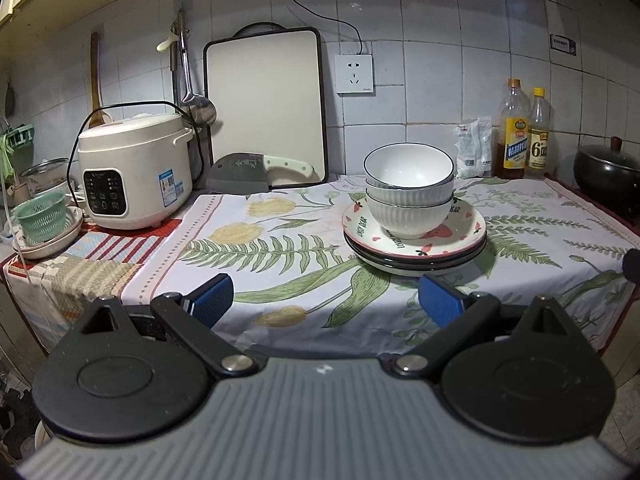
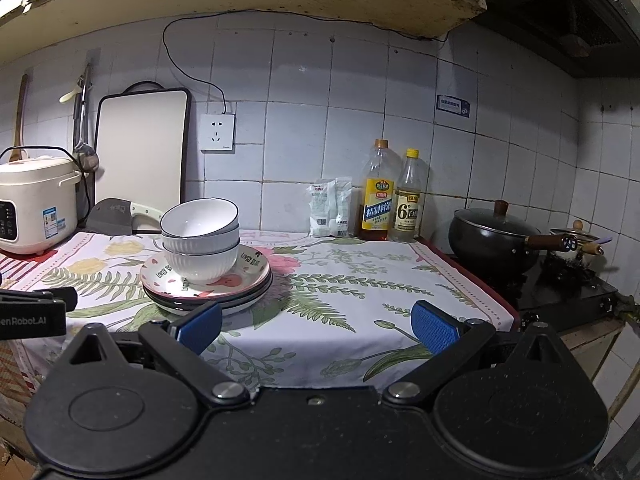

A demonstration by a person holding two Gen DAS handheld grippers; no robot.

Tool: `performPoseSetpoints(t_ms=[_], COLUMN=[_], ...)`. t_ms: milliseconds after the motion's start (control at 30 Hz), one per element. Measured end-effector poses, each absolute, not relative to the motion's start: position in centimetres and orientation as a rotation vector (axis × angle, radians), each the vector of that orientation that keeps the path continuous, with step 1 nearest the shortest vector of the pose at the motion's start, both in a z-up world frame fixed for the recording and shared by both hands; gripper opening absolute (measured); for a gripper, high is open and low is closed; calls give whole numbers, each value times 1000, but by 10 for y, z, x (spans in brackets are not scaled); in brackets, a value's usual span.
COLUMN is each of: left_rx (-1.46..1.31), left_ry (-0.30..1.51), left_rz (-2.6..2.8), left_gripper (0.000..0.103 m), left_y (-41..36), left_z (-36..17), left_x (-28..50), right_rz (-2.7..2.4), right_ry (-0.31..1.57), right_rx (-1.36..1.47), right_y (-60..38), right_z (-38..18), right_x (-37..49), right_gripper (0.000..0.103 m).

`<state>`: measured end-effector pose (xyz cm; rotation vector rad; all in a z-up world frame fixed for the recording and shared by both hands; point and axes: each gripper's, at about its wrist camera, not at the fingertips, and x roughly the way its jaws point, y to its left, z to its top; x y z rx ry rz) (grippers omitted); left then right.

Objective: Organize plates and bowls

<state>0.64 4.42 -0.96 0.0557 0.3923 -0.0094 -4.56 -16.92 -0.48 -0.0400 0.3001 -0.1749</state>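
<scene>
Three nested white ribbed bowls [image 1: 410, 192] stand on a stack of plates [image 1: 416, 254] on the floral cloth; the top plate has red hearts and a pink rim. The stack also shows in the right wrist view, bowls [image 2: 200, 236] on plates [image 2: 240, 284]. My left gripper [image 1: 326, 300] is open and empty, near the counter's front edge, just in front and left of the plates. My right gripper [image 2: 316, 326] is open and empty, in front and right of the stack. The left gripper's body [image 2: 32, 312] shows at the right view's left edge.
A rice cooker [image 1: 134, 172], a cleaver [image 1: 256, 172] and a cutting board [image 1: 266, 108] stand at the back left. Green strainer in a dish [image 1: 42, 222] sits far left. Two bottles [image 2: 390, 196] and packets [image 2: 330, 208] line the wall. A black pan [image 2: 494, 246] sits on the stove at right.
</scene>
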Motion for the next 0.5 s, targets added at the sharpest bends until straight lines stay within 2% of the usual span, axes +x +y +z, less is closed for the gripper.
performPoseSetpoints(t_ms=[500], left_rx=[71], left_ry=[383], left_rz=[-62], left_gripper=[100], left_y=[42], left_z=[-6], left_x=[-3], right_rz=[-181], right_ry=[309], right_rx=[-36], right_y=[-171], right_z=[-6], right_x=[-46], right_gripper=[102])
